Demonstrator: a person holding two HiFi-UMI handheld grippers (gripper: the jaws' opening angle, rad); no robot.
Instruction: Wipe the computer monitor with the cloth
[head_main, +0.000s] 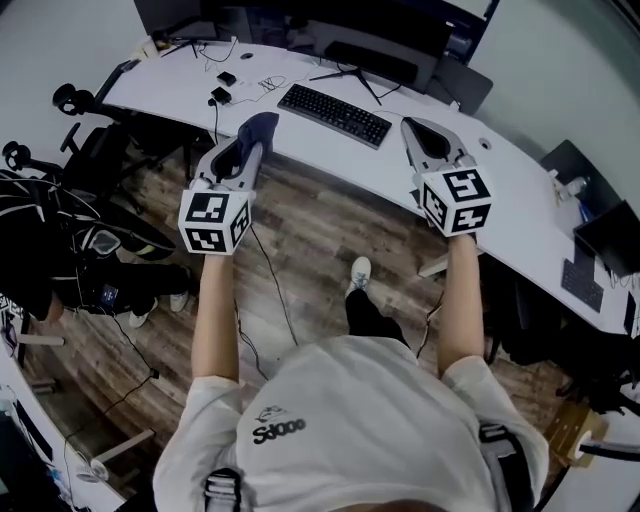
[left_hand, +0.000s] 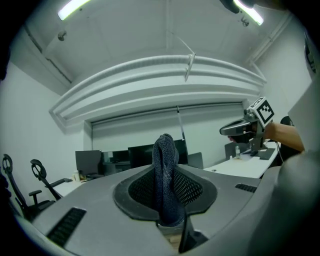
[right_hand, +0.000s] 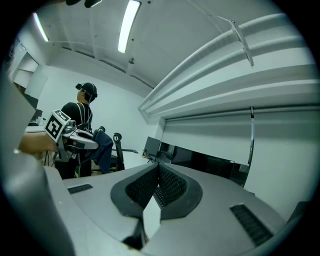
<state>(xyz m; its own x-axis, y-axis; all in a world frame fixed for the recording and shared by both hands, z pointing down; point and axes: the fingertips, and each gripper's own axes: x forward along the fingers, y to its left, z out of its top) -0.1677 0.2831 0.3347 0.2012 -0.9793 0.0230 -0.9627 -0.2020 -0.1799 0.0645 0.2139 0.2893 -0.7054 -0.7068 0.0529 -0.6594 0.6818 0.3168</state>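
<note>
Two grippers are raised over the near edge of the white desk (head_main: 505, 195), and none of the wiping looks done yet. The left gripper (head_main: 247, 148) has its jaws clamped on the dark blue cloth (left_hand: 166, 172). In the left gripper view a bunched fold of the cloth stands up between the pads and rises past their tips. In the head view the same cloth shows as a dark wad at the gripper's front end, over the desk's near edge and clear of its top. The right gripper (head_main: 420, 132) has its jaws brought together with nothing between them; its own view shows the two ribbed pads meeting at the tips. The monitor (head_main: 385, 28) stands along the far side of the desk, behind the black keyboard (head_main: 335, 113), which lies on the desk between the grippers and the screen. Cloth and screen are well apart, with no contact anywhere, so I judge the pick-up of the cloth finished and the approach only begun. What is left, as far as these views show, is the whole of the real work: carrying the cloth across the desk to the screen, pressing it flat against the glass, and passing it over the surface. Whether the screen carries dust or marks cannot be told from here; it reads only as a dark panel.
</note>
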